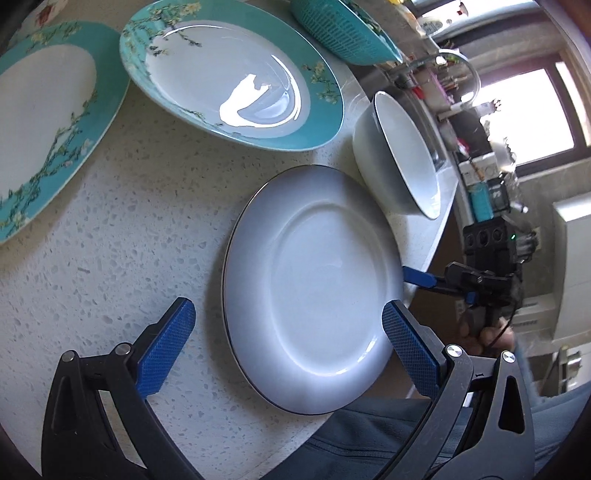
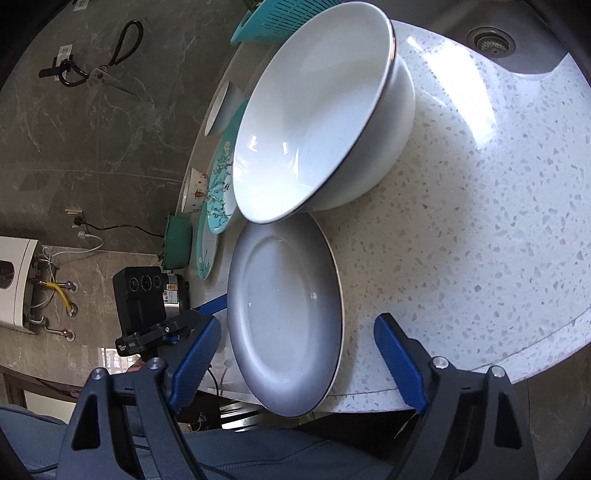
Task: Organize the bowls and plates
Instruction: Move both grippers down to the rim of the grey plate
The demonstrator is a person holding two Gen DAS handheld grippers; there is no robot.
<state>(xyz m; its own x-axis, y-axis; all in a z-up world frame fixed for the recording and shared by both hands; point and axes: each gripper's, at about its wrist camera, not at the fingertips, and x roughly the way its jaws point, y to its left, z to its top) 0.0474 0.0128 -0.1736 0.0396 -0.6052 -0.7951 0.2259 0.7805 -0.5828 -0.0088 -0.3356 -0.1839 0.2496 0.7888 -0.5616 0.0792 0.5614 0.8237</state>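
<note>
A white plate with a dark rim lies at the counter's front edge; it also shows in the right wrist view. A white bowl sits just behind it and looks to touch it, seen large in the right wrist view. My left gripper is open, its fingers to either side of the plate's near edge. My right gripper is open, also spread about the plate's near rim. Two teal floral plates lie further back.
A teal slotted basket stands at the back of the speckled white counter. A small patterned bowl and a green container sit beyond the teal plates. The steel sink lies past the bowl. The counter edge runs close below the plate.
</note>
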